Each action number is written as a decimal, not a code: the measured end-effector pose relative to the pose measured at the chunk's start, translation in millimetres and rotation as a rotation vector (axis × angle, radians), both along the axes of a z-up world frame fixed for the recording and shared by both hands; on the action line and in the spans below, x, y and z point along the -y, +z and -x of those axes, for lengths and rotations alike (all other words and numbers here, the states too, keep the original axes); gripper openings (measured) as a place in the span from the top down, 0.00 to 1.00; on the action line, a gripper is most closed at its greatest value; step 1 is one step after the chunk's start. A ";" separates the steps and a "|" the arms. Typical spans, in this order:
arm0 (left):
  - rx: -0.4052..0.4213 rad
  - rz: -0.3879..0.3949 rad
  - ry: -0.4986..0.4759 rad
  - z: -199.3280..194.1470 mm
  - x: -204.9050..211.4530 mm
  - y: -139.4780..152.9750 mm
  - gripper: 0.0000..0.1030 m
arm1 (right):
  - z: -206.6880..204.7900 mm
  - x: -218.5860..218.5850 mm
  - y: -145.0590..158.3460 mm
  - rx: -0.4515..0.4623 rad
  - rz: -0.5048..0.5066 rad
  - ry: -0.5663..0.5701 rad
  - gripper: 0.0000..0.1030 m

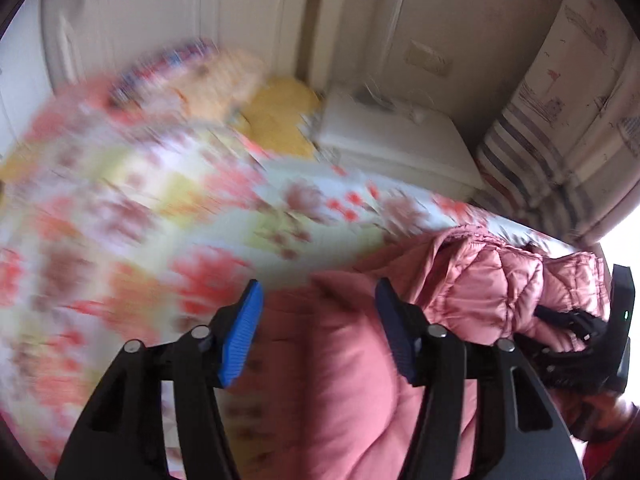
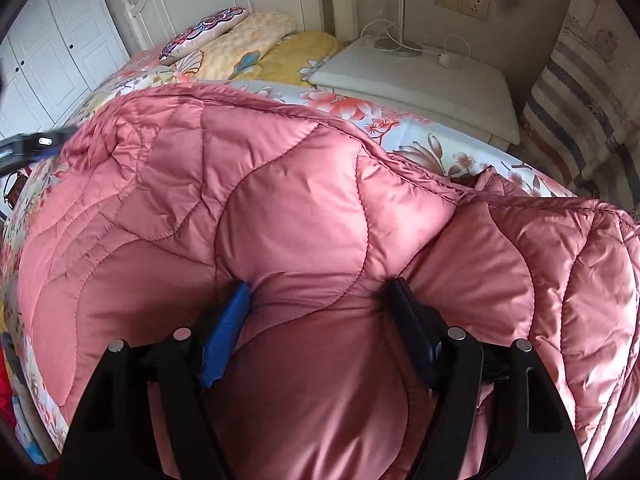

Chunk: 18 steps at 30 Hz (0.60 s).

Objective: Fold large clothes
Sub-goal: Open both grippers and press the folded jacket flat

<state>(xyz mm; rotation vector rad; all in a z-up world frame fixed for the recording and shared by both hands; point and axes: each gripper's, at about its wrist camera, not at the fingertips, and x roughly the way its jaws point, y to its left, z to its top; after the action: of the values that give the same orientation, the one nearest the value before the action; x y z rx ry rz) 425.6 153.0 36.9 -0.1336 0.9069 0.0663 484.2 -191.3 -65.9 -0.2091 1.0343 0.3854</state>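
A floral-print bedspread (image 2: 420, 148) carries the pink quilted padded jacket (image 2: 280, 184); yellow pillows (image 2: 296, 54) and a white bedside cabinet (image 2: 424, 80) lie beyond. The right gripper (image 2: 320, 304) stands wide, its pads pressed into a jacket fold. The left gripper (image 1: 320, 312) is spread over jacket fabric; contact is unclear, as this view is motion-blurred.

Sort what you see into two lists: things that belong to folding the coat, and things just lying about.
Belongs to the job:
pink quilted coat
left gripper
right gripper
floral bedspread

Just lying about:
patterned pillow
yellow blanket
white bedside table
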 end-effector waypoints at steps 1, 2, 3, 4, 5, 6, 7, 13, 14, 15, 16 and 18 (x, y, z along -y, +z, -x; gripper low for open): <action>0.008 -0.013 0.004 7.9 -4.5 6.7 0.38 | -1.1 1.1 1.4 0.000 0.000 0.000 0.33; 0.011 -0.013 0.021 15.2 -10.1 13.1 0.38 | -1.8 1.5 1.4 -0.001 -0.001 -0.001 0.33; 0.027 0.000 0.040 24.3 -15.3 22.0 0.38 | -2.7 0.9 1.2 -0.003 -0.002 -0.001 0.32; 0.045 0.011 0.033 29.7 -15.0 29.2 0.38 | -3.8 2.7 3.2 -0.006 -0.002 -0.010 0.32; 0.054 0.013 0.011 32.8 -9.4 34.9 0.35 | -5.3 2.3 4.1 -0.008 -0.002 -0.010 0.31; 0.048 0.023 -0.029 32.3 2.7 38.5 0.34 | -5.6 2.2 4.1 -0.011 -0.003 -0.010 0.31; 0.038 0.040 -0.056 30.3 12.0 38.6 0.34 | -4.6 3.3 6.0 -0.013 -0.006 -0.011 0.31; -0.046 0.027 -0.155 -4.1 102.2 -2.3 0.33 | -4.1 12.8 21.8 0.021 -0.062 -0.032 0.31; -0.076 0.024 -0.160 -12.4 112.4 -15.4 0.33 | 0.2 17.3 31.5 0.049 -0.068 -0.039 0.31; -0.113 0.016 -0.149 -20.9 119.0 -29.4 0.33 | 3.8 19.9 39.1 0.073 -0.069 -0.046 0.31; -0.142 0.011 -0.138 -25.7 121.8 -40.7 0.33 | 6.5 25.2 49.4 0.104 -0.063 -0.059 0.31; -0.180 -0.037 -0.114 -35.6 126.0 -64.4 0.33 | 6.5 34.1 63.2 0.144 -0.008 -0.109 0.31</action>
<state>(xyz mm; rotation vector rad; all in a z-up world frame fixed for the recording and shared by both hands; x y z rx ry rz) 461.2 26.9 -27.6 -0.0419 1.0912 -0.0111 477.7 -225.3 -2.7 -0.1702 0.8985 0.2714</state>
